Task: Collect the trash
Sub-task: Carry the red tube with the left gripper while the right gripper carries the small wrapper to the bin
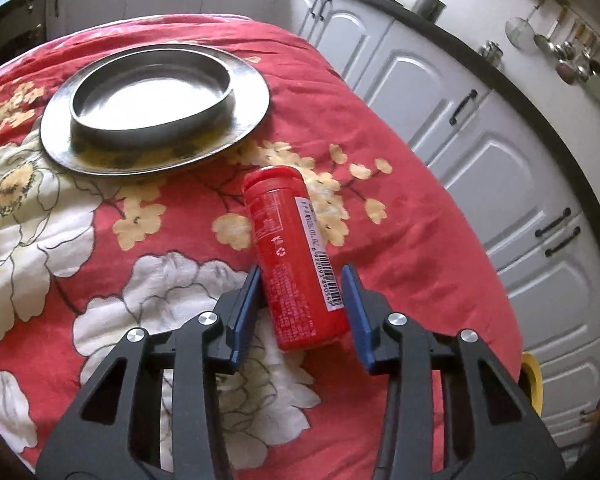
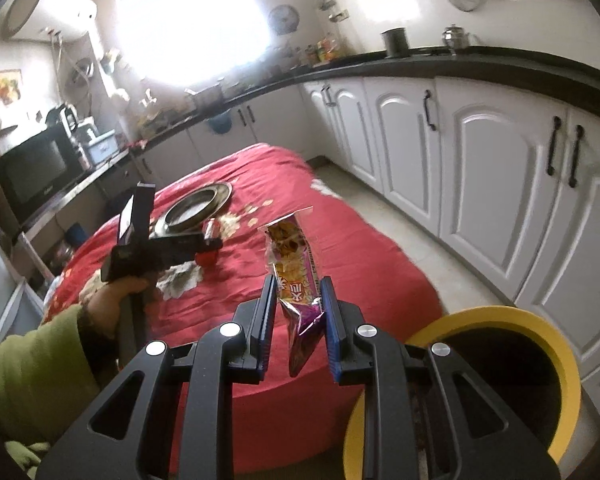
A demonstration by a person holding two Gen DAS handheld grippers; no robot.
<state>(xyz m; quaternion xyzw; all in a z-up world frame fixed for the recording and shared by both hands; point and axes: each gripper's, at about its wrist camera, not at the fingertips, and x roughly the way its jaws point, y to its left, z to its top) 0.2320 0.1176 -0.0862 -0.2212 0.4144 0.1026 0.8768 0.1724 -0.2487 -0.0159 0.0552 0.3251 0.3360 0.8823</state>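
Red can (image 1: 296,256) between left jaws, snack packet (image 2: 296,280) in right.

Red cylindrical plastic bottle (image 1: 296,256) lying on its side on the floral cloth; crinkled purple-and-yellow snack wrapper (image 2: 296,280) upright, pinched.

Red can (image 1: 296,256) — red floral cloth (image 1: 148,240) — yellow-rimmed bin (image 2: 500,320).

The red can (image 1: 296,256) bears a white barcode label with digits reading roughly 6922093890549.
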